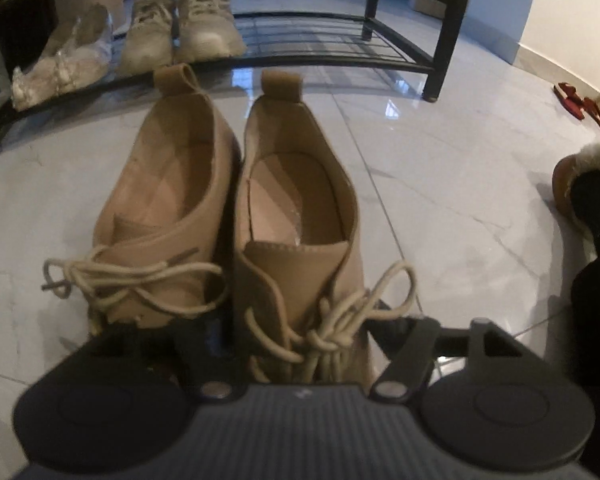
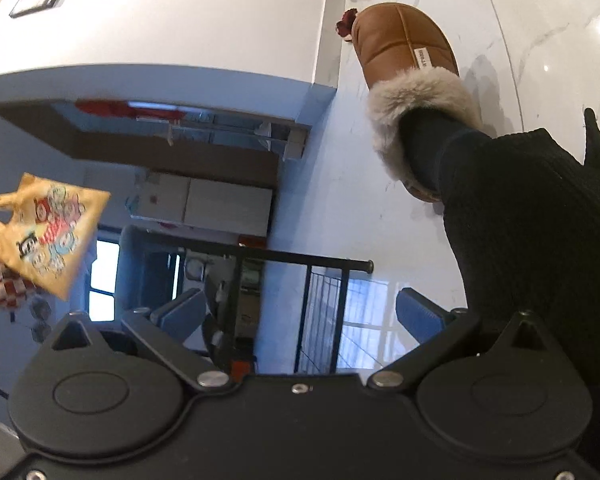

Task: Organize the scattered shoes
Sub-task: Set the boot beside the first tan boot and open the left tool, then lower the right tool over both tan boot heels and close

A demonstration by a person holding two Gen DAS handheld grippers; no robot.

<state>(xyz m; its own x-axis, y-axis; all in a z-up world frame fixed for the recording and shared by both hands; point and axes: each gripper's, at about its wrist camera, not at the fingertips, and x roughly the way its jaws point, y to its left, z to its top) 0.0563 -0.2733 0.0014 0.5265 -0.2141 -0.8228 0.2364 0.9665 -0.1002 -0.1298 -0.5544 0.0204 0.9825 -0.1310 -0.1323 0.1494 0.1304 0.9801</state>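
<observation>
Shoes were lined up as a pair facing the rack, probably for shelving; left jaws' state couldn't be told, right jaws were wide open, empty.

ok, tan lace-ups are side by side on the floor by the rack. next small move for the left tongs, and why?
Probably close the left tongs on the toe ends of the tan lace-up pair. The two shoes touch along their inner sides, toes under the tongs, heels toward the shoe rack, whose shelf is bare beside the white sneakers. I can't tell whether the pads touch the shoes.
</observation>
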